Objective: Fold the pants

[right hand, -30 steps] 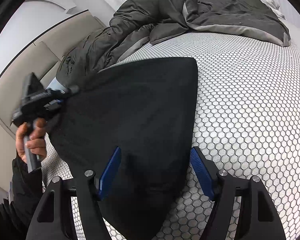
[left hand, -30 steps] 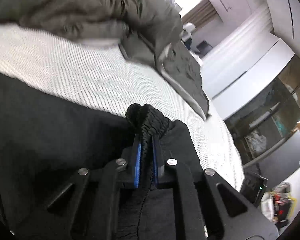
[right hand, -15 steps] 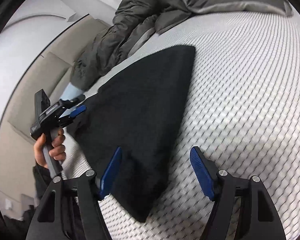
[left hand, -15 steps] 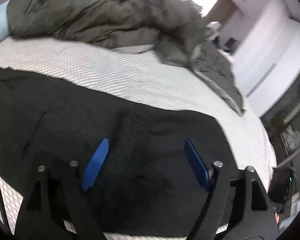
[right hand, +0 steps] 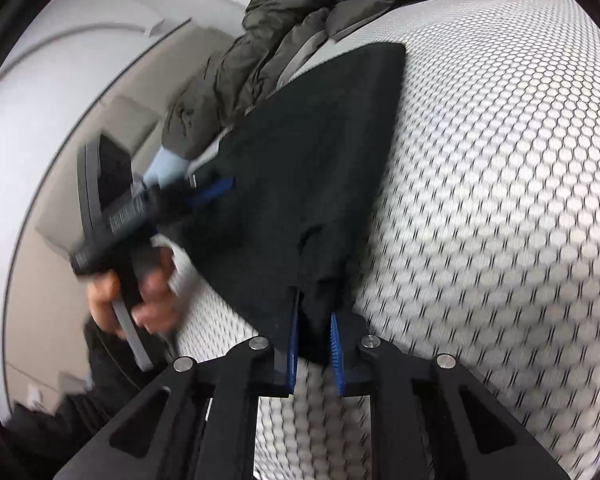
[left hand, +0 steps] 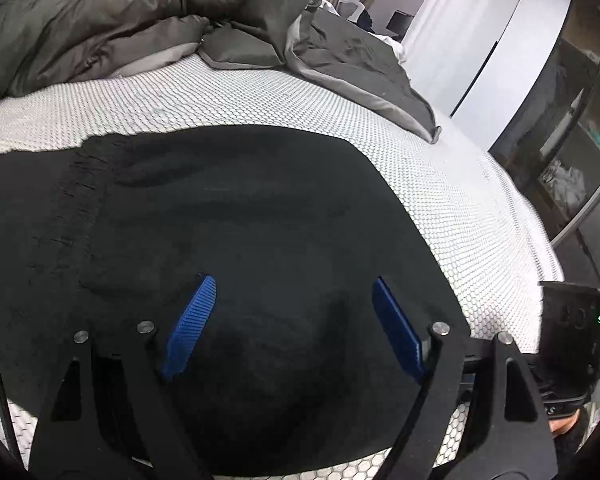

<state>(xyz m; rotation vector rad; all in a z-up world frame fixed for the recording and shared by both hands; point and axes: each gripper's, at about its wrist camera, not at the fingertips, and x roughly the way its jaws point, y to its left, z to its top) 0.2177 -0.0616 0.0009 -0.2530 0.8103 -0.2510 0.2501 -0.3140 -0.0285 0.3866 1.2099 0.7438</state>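
While the right claw (right hand: 314,344) pinches the black pants' (left hand: 240,240) near corner, the left claw (left hand: 292,320) gapes wide above them; a one-sided pull could skew the fold.

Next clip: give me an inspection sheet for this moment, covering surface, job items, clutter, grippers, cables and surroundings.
Surface: white mattress with a honeycomb-textured cover.
Job's things: black pants lying flat on the mattress, ribbed waistband toward the left in the left wrist view.
Clutter: rumpled grey duvet piled at the far side of the mattress.
Grippers: left gripper open above the pants, holding nothing; right gripper shut on a corner of the pants.
Cables: a thin dark line at the lower left edge of the left wrist view, possibly a cable.
Surroundings: beige headboard; white wall panels; dark glass-fronted cabinet.
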